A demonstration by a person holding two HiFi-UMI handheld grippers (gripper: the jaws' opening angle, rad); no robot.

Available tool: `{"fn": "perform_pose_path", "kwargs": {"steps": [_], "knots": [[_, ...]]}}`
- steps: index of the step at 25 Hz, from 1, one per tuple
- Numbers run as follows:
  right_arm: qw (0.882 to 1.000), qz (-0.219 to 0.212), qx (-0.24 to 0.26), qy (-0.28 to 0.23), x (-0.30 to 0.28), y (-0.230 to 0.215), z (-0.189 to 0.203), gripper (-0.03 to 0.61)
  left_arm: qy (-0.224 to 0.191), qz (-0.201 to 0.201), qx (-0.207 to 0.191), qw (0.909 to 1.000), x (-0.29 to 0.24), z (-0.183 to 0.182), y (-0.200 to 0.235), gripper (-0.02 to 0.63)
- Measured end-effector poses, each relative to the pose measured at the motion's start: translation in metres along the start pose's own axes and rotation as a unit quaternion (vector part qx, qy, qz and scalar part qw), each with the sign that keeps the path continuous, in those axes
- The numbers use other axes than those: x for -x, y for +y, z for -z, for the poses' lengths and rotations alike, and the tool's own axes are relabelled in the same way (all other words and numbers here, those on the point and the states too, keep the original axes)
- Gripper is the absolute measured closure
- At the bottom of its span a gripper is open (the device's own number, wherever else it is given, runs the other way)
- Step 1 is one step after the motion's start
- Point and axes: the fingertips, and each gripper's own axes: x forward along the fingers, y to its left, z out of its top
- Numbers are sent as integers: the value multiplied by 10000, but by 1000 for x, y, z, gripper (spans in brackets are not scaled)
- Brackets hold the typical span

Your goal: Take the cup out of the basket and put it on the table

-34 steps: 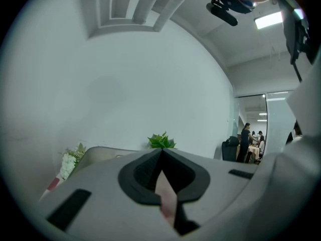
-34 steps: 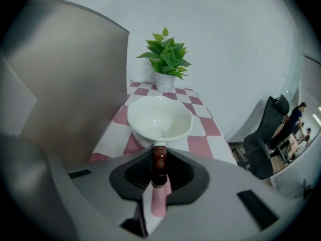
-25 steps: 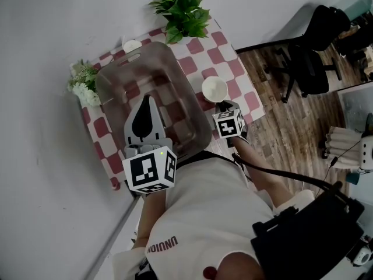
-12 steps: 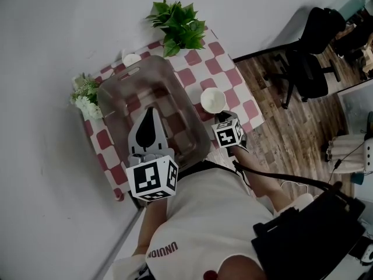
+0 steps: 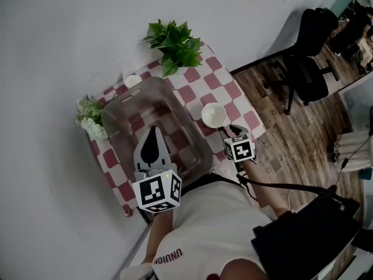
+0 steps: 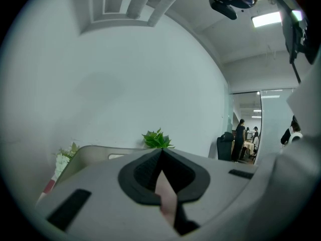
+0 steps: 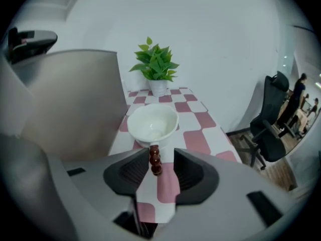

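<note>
A white cup (image 5: 214,115) (image 7: 153,123) stands on the red-and-white checked table (image 5: 242,107), just right of the translucent grey basket (image 5: 116,118) (image 7: 75,104). Its brown beaded handle (image 7: 155,160) points at my right gripper (image 5: 228,131) (image 7: 160,155). The jaws have just been opening and now stand apart with the handle between them; the pads do not press on it. My left gripper (image 5: 152,134) (image 6: 161,153) hovers over the basket's near end, jaws closed tip to tip with nothing in them.
A potted green plant (image 5: 175,42) (image 7: 156,64) stands at the table's far corner. White flowers (image 5: 90,118) and a small white dish (image 5: 133,80) sit beside the basket. The wall runs along the left. A black office chair (image 5: 309,69) stands on the wood floor at right.
The right gripper has drawn back a little from the cup, which stays on the cloth. The left gripper keeps its place over the basket.
</note>
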Motion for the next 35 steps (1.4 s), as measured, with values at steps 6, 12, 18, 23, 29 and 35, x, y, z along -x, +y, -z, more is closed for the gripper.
{"fn": "perform_pose_path", "kwargs": {"steps": [6, 12, 18, 23, 29, 35], "knots": [[9949, -96, 20, -1002, 49, 7, -61, 534, -65, -49, -15, 10000, 1, 0, 7, 601], [9726, 115, 590, -2245, 100, 27, -143, 560, -143, -100, -231, 9996, 3, -6, 6, 601], [9404, 232, 752, -3308, 151, 51, -194, 563, -258, -153, -432, 9986, 9, -14, 7, 601], [9265, 111, 886, -3654, 170, 67, -211, 563, -277, -213, -449, 9984, 14, -14, 9, 601], [9234, 13, 909, -3729, 175, 72, -211, 563, -311, -214, -414, 9984, 16, -15, 5, 601], [9214, -26, 979, -3760, 174, 76, -207, 563, -328, -235, -399, 9984, 18, -11, 4, 601]]}}
